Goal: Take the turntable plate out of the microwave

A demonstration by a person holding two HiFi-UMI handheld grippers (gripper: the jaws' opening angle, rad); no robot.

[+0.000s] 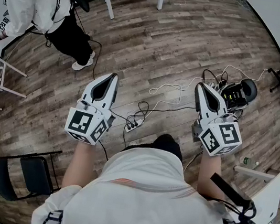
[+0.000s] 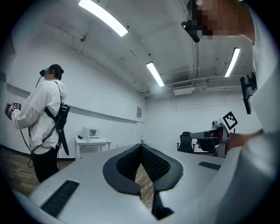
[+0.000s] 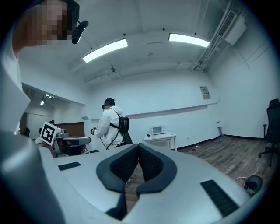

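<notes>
1. Head view: shows grey left gripper [image 1: 114, 78] and grey right gripper [image 1: 200, 87] side by side, level above brown wood-plank floor [image 1: 167, 44].
2. Left gripper view: shows jaws pressed shut, empty; small white microwave [image 2: 91, 132] on white table [image 2: 103, 142], well ahead.
3. Right gripper view: shows jaws shut, empty; microwave again distant, turntable plate indiscernible.

My right gripper [image 3: 139, 148] sits low in the middle of the frame, jaws pressed together on nothing, and beyond it a microwave [image 3: 157, 130] stands on a white table [image 3: 162, 138] at centre, a person in white [image 3: 111, 127] just left of it.
</notes>
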